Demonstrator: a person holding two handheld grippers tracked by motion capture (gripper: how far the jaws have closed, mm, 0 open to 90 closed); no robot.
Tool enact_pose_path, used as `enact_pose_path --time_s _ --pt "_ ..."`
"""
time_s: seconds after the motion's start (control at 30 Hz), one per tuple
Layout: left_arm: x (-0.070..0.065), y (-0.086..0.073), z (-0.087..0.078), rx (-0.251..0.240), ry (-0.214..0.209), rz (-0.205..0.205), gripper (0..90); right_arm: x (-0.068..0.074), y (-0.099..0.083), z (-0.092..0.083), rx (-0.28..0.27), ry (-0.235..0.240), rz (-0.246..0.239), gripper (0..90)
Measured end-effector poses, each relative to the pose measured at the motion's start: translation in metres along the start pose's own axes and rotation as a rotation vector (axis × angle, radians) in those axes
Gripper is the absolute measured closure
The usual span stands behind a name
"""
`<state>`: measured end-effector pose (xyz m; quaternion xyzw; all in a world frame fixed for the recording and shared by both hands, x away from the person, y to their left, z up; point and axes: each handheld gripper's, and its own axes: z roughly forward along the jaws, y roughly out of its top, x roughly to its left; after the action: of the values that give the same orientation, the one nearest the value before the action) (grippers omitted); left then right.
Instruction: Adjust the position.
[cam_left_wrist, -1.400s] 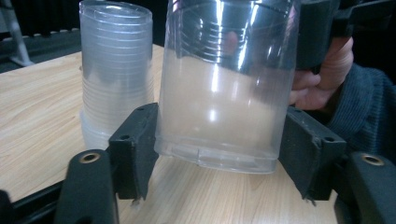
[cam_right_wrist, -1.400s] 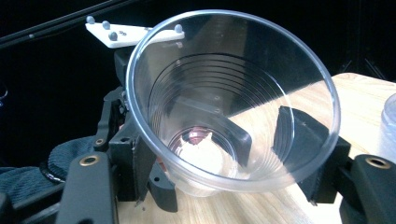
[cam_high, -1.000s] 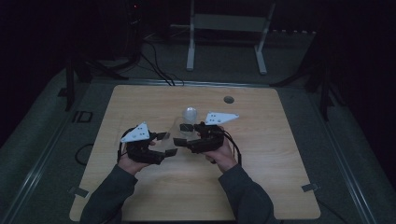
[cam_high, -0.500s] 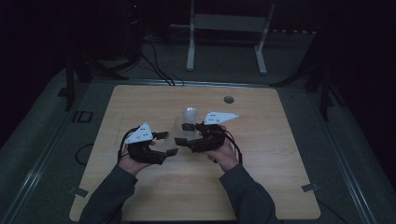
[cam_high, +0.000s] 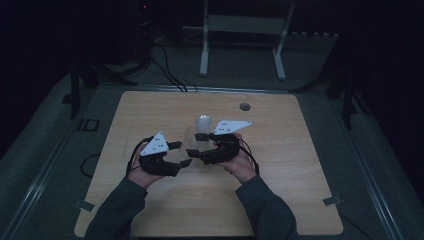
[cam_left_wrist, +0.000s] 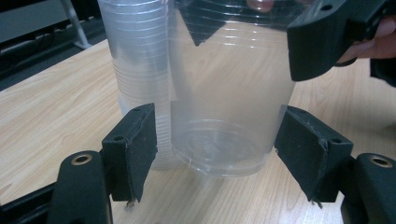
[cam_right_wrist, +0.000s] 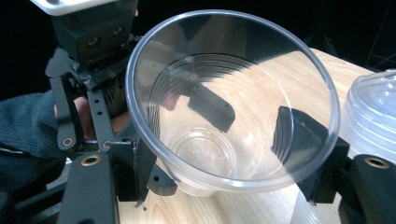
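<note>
A clear plastic cup (cam_high: 192, 138) stands upright on the wooden table (cam_high: 300, 165) between my two grippers. My right gripper (cam_high: 196, 145) is shut on its upper wall, and the cup's open mouth (cam_right_wrist: 229, 98) sits between its jaws (cam_right_wrist: 229, 163). My left gripper (cam_left_wrist: 215, 144) reaches in from the left, its pads (cam_left_wrist: 135, 149) on either side of the cup's base (cam_left_wrist: 219, 154). Its jaws have just been closing, and a gap remains at the left pad. In the high view the left gripper (cam_high: 181, 154) is level with the cup.
A stack of clear cups (cam_high: 202, 121) stands just behind the held cup, close to it (cam_left_wrist: 135, 56). A round hole (cam_high: 244, 106) marks the table's far side. A white stand (cam_high: 240, 45) and cables lie on the dark floor beyond.
My left gripper has edged right toward the cup. The right gripper and the cup have stayed in place.
</note>
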<state>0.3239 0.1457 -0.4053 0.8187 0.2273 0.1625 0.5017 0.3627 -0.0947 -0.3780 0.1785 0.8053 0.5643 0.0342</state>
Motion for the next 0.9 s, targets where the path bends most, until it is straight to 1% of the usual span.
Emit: enact_pose_path --time_s 0.1,0.27,0.43,0.53,0.6,0.83,0.9 --pt "-0.002 0.001 0.001 0.011 0.009 0.010 30.8 0.003 0.002 0.002 0.017 -0.017 -0.016 32.1" --pt "-0.002 0.001 0.004 0.036 0.013 0.018 32.6 0.008 0.003 0.004 0.049 -0.042 -0.057 32.1" --pt "-0.004 0.000 0.007 0.068 0.025 0.029 34.0 0.012 0.005 0.007 0.070 -0.061 -0.080 32.1" --pt "-0.005 0.000 0.008 0.075 0.030 0.031 35.2 0.015 0.006 0.008 0.090 -0.076 -0.105 32.1" --pt "-0.005 0.000 0.008 0.079 0.028 0.032 36.9 0.016 0.006 0.008 0.095 -0.086 -0.109 32.1" --pt "-0.004 -0.001 0.010 0.082 0.022 0.024 39.8 0.015 0.006 0.009 0.103 -0.085 -0.111 31.6" --pt "-0.003 -0.002 0.010 0.077 0.012 0.017 40.5 0.015 0.005 0.009 0.101 -0.081 -0.105 30.7"
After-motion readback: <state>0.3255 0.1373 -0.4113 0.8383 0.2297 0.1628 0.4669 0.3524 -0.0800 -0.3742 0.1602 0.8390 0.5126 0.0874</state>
